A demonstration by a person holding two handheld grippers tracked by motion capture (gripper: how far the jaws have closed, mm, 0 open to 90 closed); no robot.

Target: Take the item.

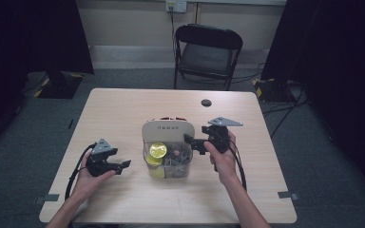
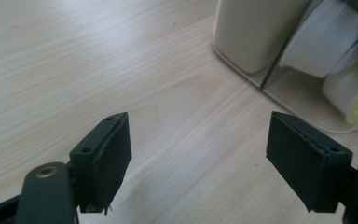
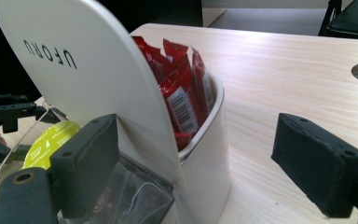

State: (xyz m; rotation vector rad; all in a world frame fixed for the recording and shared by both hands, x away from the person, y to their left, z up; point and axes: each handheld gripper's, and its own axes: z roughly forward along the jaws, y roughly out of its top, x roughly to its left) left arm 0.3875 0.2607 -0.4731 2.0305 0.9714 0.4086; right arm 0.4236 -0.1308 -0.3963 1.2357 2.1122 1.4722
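Observation:
A cream organiser (image 1: 167, 128) marked UFORU stands mid-table, with a clear front bin (image 1: 168, 161) holding yellow-lidded pods (image 1: 158, 150) and dark packets. Red sachets (image 3: 182, 93) stand in its rear pocket, behind the cream panel (image 3: 88, 60). My left gripper (image 1: 123, 165) is open, held low over the wood just left of the bin; its own view shows bare table between the jaws and the organiser's corner (image 2: 256, 37) ahead at right. My right gripper (image 1: 190, 141) is open at the organiser's right side, one jaw in front of the clear bin, the other over bare table. The yellow pod lid (image 3: 51, 142) shows through the clear wall.
The wooden table (image 1: 123, 109) has a round cable hole (image 1: 206, 102) at the back right. A black folding chair (image 1: 208, 52) stands beyond the far edge. Dark curtains flank the room, and cables lie on the grey floor at right.

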